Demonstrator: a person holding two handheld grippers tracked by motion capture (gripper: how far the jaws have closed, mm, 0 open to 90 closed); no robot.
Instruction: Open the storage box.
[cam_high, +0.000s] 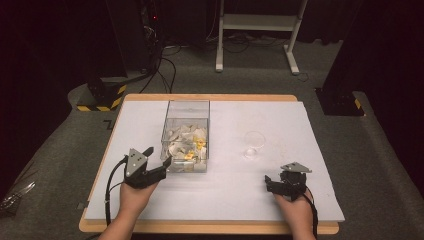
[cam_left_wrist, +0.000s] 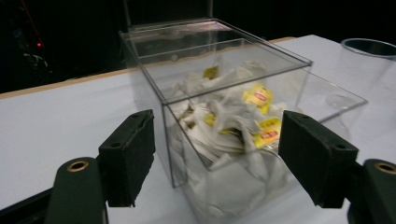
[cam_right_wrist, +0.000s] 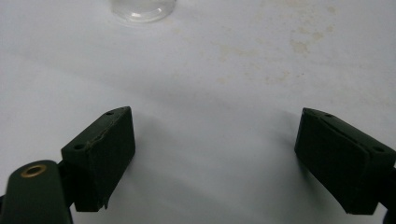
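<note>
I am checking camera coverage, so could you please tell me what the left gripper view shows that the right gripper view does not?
The left gripper view shows the clear box of tea bags with yellow tags, close ahead of the left gripper's open jaws. The right gripper view shows the right gripper's open jaws over bare, faintly stained white table cover. Both show that white cover and the clear glass cup.

A clear empty cup (cam_high: 254, 144) stands on the white tabletop (cam_high: 280, 120); a white stand (cam_high: 257, 30) occupies the floor beyond.
</note>
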